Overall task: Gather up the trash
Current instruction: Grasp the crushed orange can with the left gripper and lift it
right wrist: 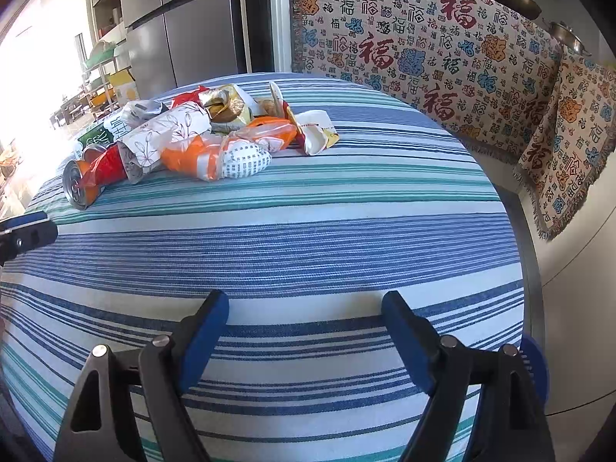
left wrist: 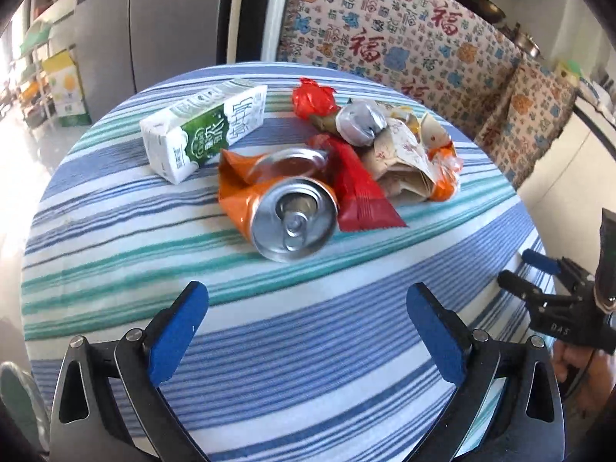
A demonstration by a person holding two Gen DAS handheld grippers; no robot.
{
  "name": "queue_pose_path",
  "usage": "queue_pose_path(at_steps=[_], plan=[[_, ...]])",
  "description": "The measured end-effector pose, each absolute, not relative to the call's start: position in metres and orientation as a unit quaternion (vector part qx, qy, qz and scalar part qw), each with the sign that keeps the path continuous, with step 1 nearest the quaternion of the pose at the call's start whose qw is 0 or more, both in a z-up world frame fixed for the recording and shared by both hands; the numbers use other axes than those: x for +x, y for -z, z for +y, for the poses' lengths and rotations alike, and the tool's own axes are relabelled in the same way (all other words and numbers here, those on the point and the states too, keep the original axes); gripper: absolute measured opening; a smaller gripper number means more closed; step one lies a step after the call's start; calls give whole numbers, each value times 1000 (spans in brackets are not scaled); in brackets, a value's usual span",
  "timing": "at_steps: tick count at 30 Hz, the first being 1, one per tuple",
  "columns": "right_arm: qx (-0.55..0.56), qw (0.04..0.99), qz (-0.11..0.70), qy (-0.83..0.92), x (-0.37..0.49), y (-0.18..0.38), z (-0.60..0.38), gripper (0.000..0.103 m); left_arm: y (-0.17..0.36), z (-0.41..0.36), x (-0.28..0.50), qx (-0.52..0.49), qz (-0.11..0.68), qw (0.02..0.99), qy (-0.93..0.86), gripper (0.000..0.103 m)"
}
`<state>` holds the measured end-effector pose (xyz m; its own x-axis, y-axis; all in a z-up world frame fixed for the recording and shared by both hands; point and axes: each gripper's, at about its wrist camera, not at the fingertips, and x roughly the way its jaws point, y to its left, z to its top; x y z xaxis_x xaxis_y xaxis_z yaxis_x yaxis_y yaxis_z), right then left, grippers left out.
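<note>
A heap of trash lies on a round table with a striped cloth (left wrist: 269,346). Nearest my left gripper (left wrist: 308,296) is a crushed orange can (left wrist: 292,217) lying on its side, silver top toward me. A white and green milk carton (left wrist: 200,131) lies to its left, a red wrapper (left wrist: 358,192) and crumpled paper (left wrist: 404,154) to its right. The left gripper is open and empty, a short way from the can. My right gripper (right wrist: 306,304) is open over bare cloth (right wrist: 308,238), well short of the trash heap (right wrist: 200,134). It also appears at the right edge (left wrist: 539,273) of the left wrist view.
A sofa with a patterned throw (right wrist: 442,46) curves behind the table on the right. A grey refrigerator (right wrist: 184,27) stands behind on the left, with shelves and boxes (left wrist: 65,84) further left. The table edge (right wrist: 531,269) falls away near my right gripper.
</note>
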<state>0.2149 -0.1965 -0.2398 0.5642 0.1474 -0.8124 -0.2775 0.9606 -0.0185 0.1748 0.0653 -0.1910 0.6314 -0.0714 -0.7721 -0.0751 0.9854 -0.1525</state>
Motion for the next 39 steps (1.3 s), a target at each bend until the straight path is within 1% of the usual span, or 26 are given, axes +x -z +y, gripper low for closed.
queue_pose_path(at_steps=[5, 11, 12, 13, 14, 15, 18, 23, 30, 35, 36, 37, 39], plan=[[-73, 881, 451, -120, 215, 239, -197, 84, 198, 63, 198, -29, 435, 900, -5, 102], [-72, 881, 451, -120, 215, 238, -197, 85, 189, 59, 213, 12, 407, 913, -16, 101], [-72, 881, 451, -120, 214, 238, -197, 85, 189, 59, 213, 16, 404, 914, -18, 97], [-72, 881, 451, -120, 214, 238, -197, 85, 189, 59, 214, 18, 404, 915, -16, 83], [-72, 881, 451, -120, 214, 238, -197, 85, 190, 60, 215, 19, 407, 913, -13, 75], [-72, 881, 451, -120, 215, 238, -197, 85, 190, 61, 214, 20, 407, 913, -11, 72], [-72, 881, 451, -120, 215, 238, -197, 85, 187, 61, 206, 17, 405, 914, -2, 68], [-72, 881, 451, -120, 214, 238, -197, 86, 178, 58, 181, 0, 424, 906, 7, 68], [-67, 880, 455, -118, 216, 236, -195, 85, 176, 47, 149, 5, 414, 910, 7, 68], [30, 876, 461, -138, 239, 224, -184, 85, 182, 45, 152, -2, 415, 910, 11, 68], [30, 876, 461, -138, 239, 224, -184, 85, 183, 45, 152, -2, 415, 910, 12, 68], [72, 873, 464, -134, 256, 221, -174, 85, 184, 45, 153, -3, 415, 910, 13, 68], [117, 872, 460, -118, 273, 219, -168, 85, 185, 45, 153, -5, 415, 910, 13, 68]])
